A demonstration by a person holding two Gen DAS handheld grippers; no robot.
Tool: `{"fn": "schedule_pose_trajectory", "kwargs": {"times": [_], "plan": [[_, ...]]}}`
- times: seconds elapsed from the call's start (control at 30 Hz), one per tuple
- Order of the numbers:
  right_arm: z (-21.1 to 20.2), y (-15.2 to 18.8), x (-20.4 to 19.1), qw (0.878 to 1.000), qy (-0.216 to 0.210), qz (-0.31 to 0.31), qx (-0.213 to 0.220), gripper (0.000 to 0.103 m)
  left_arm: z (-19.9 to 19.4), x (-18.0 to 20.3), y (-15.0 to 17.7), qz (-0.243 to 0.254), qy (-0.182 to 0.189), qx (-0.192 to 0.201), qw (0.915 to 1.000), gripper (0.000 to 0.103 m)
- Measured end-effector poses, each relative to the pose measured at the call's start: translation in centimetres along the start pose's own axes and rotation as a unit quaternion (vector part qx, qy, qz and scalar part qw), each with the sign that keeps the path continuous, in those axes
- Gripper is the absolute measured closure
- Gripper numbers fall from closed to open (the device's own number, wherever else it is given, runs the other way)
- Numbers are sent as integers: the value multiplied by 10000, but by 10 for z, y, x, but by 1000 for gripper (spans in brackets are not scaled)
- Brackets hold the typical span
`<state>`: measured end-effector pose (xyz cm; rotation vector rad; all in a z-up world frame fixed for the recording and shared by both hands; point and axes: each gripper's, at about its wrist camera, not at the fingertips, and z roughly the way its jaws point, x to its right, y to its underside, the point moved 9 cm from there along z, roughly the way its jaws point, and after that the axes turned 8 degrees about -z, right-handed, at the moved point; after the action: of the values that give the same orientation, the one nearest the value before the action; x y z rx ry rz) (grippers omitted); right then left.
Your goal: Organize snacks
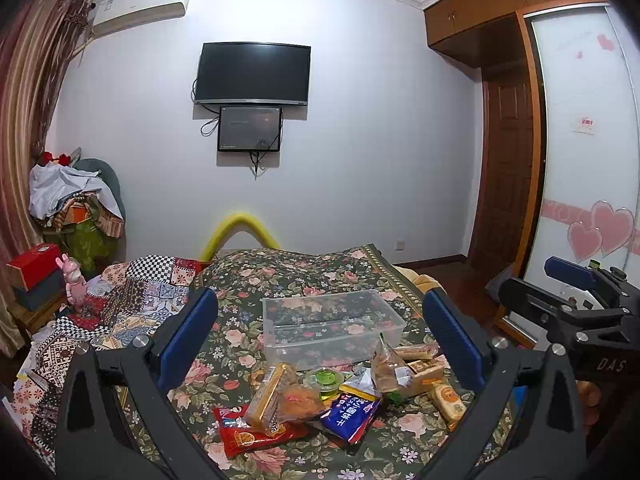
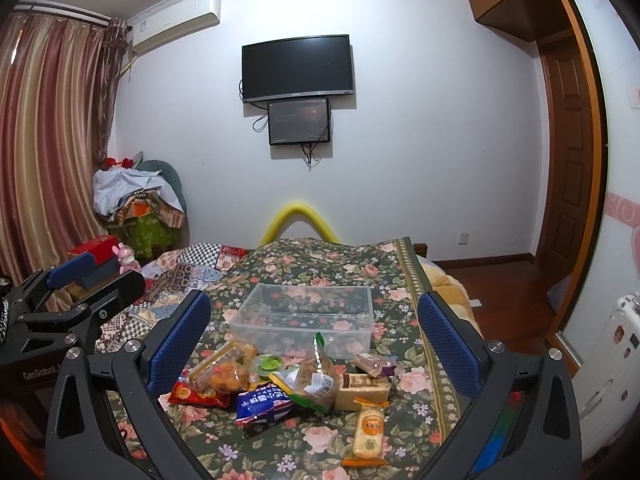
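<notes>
A clear plastic bin (image 1: pixel 332 326) (image 2: pixel 306 320) sits empty on the floral bedspread. In front of it lies a pile of snacks: a red packet (image 1: pixel 250 434) (image 2: pixel 196 394), a blue packet (image 1: pixel 350 416) (image 2: pixel 262 404), a green jelly cup (image 1: pixel 324 378) (image 2: pixel 269 363), a clear bag of biscuits (image 1: pixel 390 368) (image 2: pixel 314 380), and a yellow rice cracker pack (image 1: pixel 448 400) (image 2: pixel 368 432). My left gripper (image 1: pixel 320 340) is open and empty above the pile. My right gripper (image 2: pixel 314 344) is open and empty too. Each shows at the other view's edge.
The floral bedspread (image 1: pixel 280 276) (image 2: pixel 320 264) covers the bed; a patchwork quilt (image 1: pixel 132 300) lies to the left. A wardrobe with sliding door (image 1: pixel 580 140) stands right. A cluttered chair (image 1: pixel 76 208) and boxes stand left. A TV (image 1: pixel 252 74) hangs on the far wall.
</notes>
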<state>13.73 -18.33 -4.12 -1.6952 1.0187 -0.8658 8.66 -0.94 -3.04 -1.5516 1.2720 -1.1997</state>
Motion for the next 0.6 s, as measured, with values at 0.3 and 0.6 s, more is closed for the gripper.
{"fn": "schedule_pose_trajectory", "kwargs": {"times": [0.3,0.6], "plan": [[21,27,12,9991,140,-81,-398,0,26,-17,23,-8,-62,-455,9989,0],[54,84,36,9903,156,-9,-1382,4,64,-54,78,42,-342,-1389,9897,15]]}}
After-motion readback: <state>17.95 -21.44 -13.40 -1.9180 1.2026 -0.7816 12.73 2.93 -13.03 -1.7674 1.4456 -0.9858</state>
